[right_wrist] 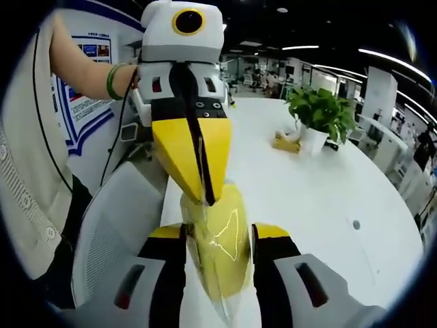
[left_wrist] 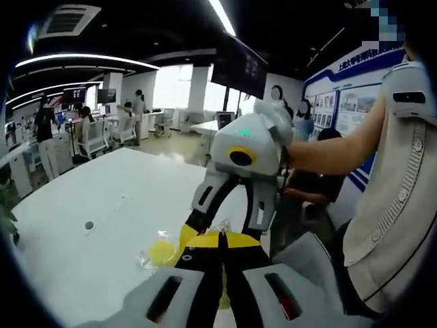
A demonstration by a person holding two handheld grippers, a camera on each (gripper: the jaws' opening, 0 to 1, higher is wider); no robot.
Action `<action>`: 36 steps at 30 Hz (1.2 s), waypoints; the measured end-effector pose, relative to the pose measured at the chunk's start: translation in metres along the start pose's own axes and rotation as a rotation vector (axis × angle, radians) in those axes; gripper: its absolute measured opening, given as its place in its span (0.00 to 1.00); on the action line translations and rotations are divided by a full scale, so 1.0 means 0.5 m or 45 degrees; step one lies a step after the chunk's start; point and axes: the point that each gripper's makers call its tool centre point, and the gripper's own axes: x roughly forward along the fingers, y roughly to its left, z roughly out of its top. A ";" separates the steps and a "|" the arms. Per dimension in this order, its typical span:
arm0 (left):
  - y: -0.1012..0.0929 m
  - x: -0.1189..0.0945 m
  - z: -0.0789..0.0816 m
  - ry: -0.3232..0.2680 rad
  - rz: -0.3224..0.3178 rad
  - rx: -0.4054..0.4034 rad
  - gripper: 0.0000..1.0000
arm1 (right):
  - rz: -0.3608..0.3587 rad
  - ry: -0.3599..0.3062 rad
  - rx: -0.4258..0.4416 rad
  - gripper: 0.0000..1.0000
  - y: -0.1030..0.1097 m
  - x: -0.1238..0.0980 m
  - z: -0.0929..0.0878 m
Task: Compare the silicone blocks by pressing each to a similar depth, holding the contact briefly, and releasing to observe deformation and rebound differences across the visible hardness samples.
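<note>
I'm counting two grippers here, my left gripper (right_wrist: 198,184) and my right gripper (left_wrist: 220,232). I'm seeing one yellow silicone block in a clear wrapper (right_wrist: 217,240), another yellow piece (left_wrist: 161,251) on the white worktop (right_wrist: 307,198), one potted plant (right_wrist: 321,113) and one white chair (right_wrist: 113,239).

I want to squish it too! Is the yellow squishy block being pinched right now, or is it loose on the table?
Pinched. The yellow block sits between the right gripper jaws, and the left gripper jaws close onto its top.
</note>
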 end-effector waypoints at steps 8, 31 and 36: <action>0.014 0.001 -0.012 0.000 0.020 -0.040 0.00 | -0.106 -0.050 0.068 0.54 -0.012 -0.017 -0.016; 0.077 -0.002 -0.070 0.014 0.172 -0.199 0.00 | -0.682 -0.595 0.370 0.76 -0.036 -0.201 -0.006; 0.100 -0.003 -0.095 0.014 0.228 -0.246 0.00 | -0.734 -0.633 0.454 0.75 -0.013 -0.230 -0.042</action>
